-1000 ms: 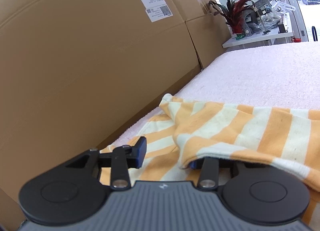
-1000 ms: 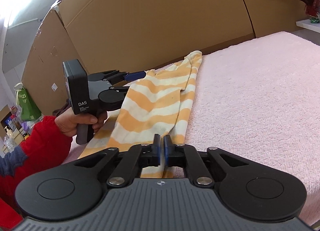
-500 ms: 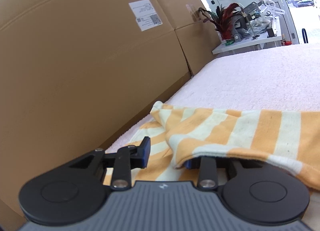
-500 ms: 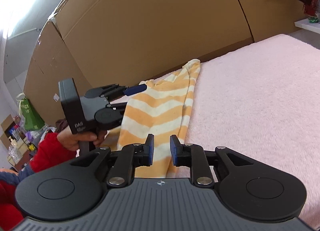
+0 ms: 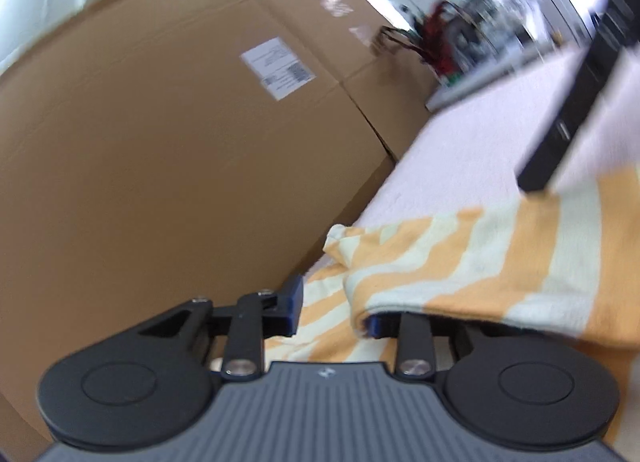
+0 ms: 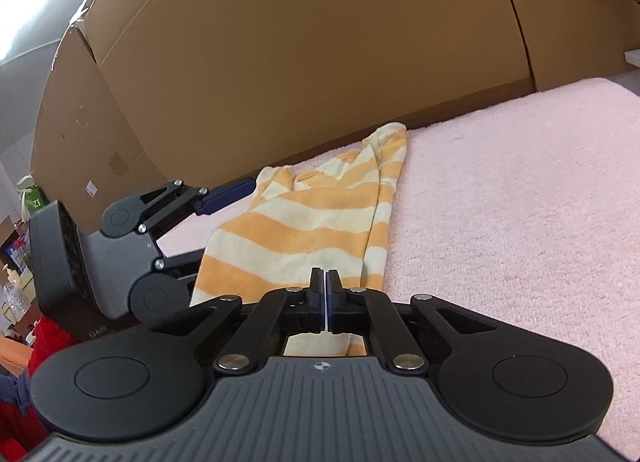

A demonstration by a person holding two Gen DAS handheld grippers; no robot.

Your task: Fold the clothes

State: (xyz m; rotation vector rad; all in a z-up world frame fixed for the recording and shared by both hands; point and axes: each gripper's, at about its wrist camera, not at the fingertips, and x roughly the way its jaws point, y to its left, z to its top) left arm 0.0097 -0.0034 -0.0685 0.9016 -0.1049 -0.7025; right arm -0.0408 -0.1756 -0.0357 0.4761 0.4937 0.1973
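An orange-and-cream striped garment (image 6: 320, 218) lies on the pink towel-covered surface (image 6: 520, 230), one narrow end reaching toward the cardboard wall. My right gripper (image 6: 324, 294) is shut at its near hem, with a thin pale sliver of cloth between the pads. At the garment's left edge my left gripper (image 6: 224, 226) is open. Its upper blue finger (image 6: 228, 194) is bare and its lower finger is hidden under the fabric. In the blurred left wrist view the garment (image 5: 480, 262) drapes over the right finger, the left finger (image 5: 294, 302) stands free, and the left gripper (image 5: 334, 314) is open.
Tall cardboard boxes (image 6: 300, 62) wall off the far side of the surface. A person's red sleeve (image 6: 48, 338) sits at the lower left. A dark gripper body (image 5: 572, 114) crosses the upper right of the left wrist view. A white shelf with a red plant (image 5: 444, 50) stands beyond.
My right gripper opened half a second ago and has now shut at the garment's near hem. The left gripper has tilted and swung, blurring its view, with its fingers still apart.
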